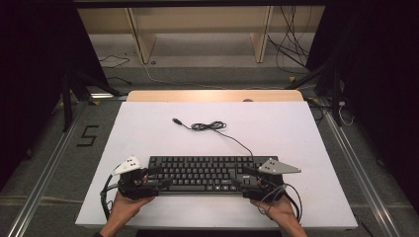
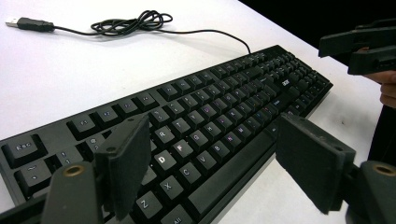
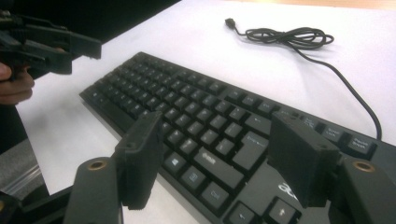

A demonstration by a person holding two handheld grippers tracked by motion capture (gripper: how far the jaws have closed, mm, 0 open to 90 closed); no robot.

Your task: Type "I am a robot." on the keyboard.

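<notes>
A black keyboard point(image 1: 205, 173) lies near the front of the white tabletop point(image 1: 148, 128). Its cable point(image 1: 207, 126) is coiled behind it and ends in a USB plug point(image 1: 175, 120). My left gripper point(image 1: 159, 177) is at the keyboard's left end. In the left gripper view the left gripper point(image 2: 215, 158) stands open, one jaw over the keys point(image 2: 201, 135) and the other past the front edge. My right gripper point(image 1: 243, 177) is at the right end. Seen close, the right gripper point(image 3: 219, 163) is open above the keys, pads apart from the keyboard point(image 3: 187, 107). Neither holds anything.
A wooden strip point(image 1: 212, 95) borders the table's far edge. Beyond it stand a wooden shelf frame point(image 1: 148, 44) and loose floor cables point(image 1: 291, 49). Dark stand legs point(image 1: 69, 94) flank the table. Metal rails point(image 1: 49, 168) run along both sides.
</notes>
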